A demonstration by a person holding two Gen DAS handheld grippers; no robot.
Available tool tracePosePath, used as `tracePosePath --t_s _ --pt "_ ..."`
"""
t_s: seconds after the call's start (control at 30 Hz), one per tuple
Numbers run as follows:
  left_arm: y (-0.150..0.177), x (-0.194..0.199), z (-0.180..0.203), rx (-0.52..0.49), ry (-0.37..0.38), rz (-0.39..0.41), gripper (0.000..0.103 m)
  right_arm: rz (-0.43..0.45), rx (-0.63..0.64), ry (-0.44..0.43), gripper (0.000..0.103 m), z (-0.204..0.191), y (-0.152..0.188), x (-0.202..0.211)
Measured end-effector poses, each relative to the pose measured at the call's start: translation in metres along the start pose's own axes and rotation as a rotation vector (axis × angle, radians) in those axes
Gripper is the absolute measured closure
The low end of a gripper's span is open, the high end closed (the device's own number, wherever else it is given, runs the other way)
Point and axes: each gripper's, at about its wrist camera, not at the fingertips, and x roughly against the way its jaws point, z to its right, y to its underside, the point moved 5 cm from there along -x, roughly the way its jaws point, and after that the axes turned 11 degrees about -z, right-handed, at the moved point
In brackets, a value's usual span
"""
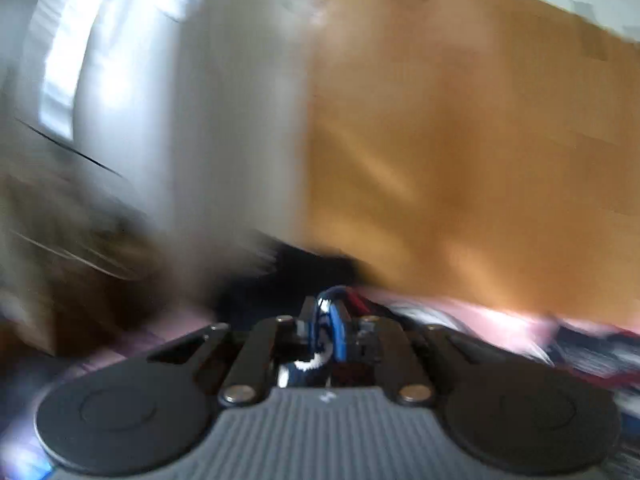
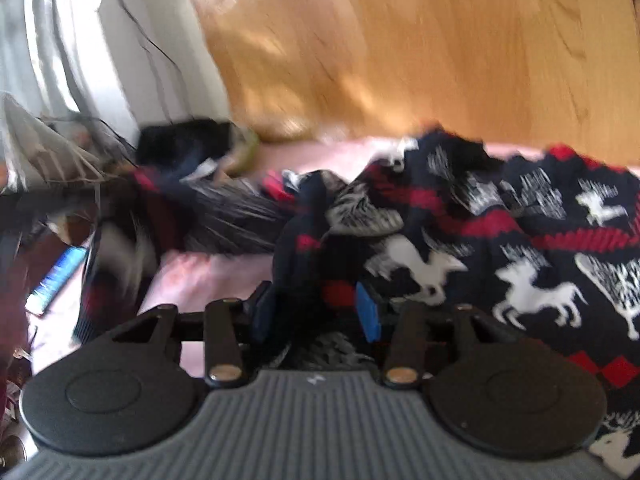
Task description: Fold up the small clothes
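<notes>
The knitted sweater (image 2: 500, 248), dark navy with red bands and white reindeer figures, lies crumpled on the pink sheet (image 2: 208, 276) to the right of the middle of our right wrist view, with one bunched fold reaching down between our fingers. Our right gripper (image 2: 316, 312) stands partly open, its blue pads (image 2: 370, 316) apart on either side of that fold; the fabric sits between them, but we cannot see the pads pressing on it. To the left of it a blurred part of the same dark and red knit hangs at the edge of the bedding, and a blue, flat object (image 2: 56, 276) lies on the sheet beside it. In our left wrist view, heavily smeared by motion, our left gripper (image 1: 326, 332) has its jaws drawn close together, pinched on a thin piece of blue, dark and white fabric (image 1: 316, 356) that runs back toward the camera; whether it belongs to the sweater we cannot tell from this view. Beyond both grippers rises a wooden headboard (image 2: 440, 60), warm orange-brown, touching the far edge of the pink sheet. To its left hangs a pale grey curtain (image 2: 100, 40), with a dark bundle (image 2: 184, 142) lying near its foot.
</notes>
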Motion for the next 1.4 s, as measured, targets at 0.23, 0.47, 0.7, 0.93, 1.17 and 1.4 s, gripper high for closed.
tracePosePath --t_s 0.23,0.47,0.7,0.93,1.17,1.4 --pt "0.008 -0.009 -0.013 0.073 0.167 -0.147 0.085 -0.023 -0.005 -0.002 0.048 0.012 -0.006 -0.009" --pt "-0.037 -0.017 0.092 -0.185 0.370 -0.069 0.054 0.045 -0.107 0.192 0.048 0.090 -0.041 0.015" --pt "-0.016 -0.144 0.221 -0.395 0.388 -0.356 0.053 0.100 -0.294 0.255 0.048 0.176 -0.071 0.011" --pt "0.040 -0.191 0.262 -0.517 0.342 -0.478 0.057 0.075 -0.302 0.334 0.043 0.247 -0.110 -0.031" --pt "0.023 -0.177 0.266 -0.486 0.231 -0.317 0.088 -0.091 -0.266 0.202 0.081 0.258 -0.114 -0.099" --pt "-0.030 -0.152 0.266 -0.362 0.114 -0.070 0.096 0.226 -0.207 0.257 0.092 0.235 -0.124 -0.032"
